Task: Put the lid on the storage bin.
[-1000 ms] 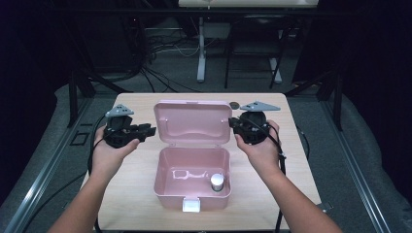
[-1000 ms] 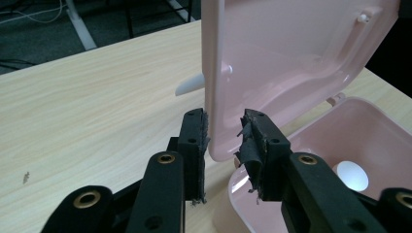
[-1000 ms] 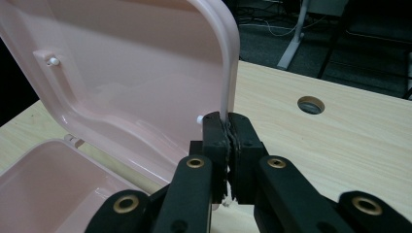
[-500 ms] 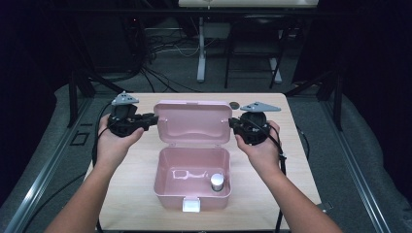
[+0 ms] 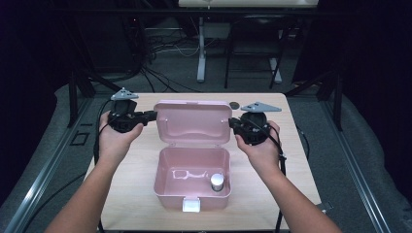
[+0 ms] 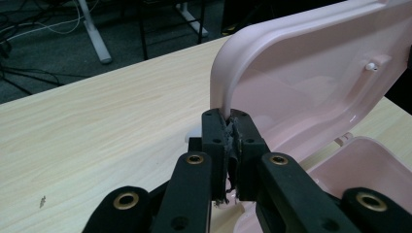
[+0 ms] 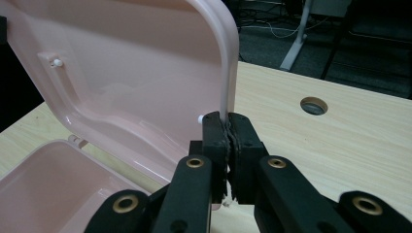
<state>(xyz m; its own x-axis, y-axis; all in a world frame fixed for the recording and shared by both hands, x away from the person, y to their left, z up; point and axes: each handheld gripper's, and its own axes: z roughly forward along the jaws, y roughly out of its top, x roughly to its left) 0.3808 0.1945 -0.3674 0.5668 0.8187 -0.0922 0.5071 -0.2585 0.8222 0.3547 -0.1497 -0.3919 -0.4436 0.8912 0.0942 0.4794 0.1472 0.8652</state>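
A pink plastic box (image 5: 161,187) stands in the middle of the table with its lid (image 5: 193,121) raised upright. Inside lie a small white-capped bottle (image 5: 217,182) and a pale looped item (image 5: 182,173). My left gripper (image 5: 154,115) has just been closing and is shut on the lid's left rim (image 6: 221,82); in the left gripper view (image 6: 230,121) the pads pinch the thin edge. At the lid's right rim (image 7: 228,63) my right gripper (image 5: 231,124) is likewise shut, its pads (image 7: 227,124) clamping that edge.
The light wooden table (image 5: 121,194) has a round cable hole (image 5: 234,105) behind the lid. A white latch (image 5: 191,205) sticks out of the box front. Dark floor with cables and table legs lies beyond the far edge.
My left gripper rose and moved in to the lid's left rim, and its jaws closed on that rim. The right gripper and the box stayed put.
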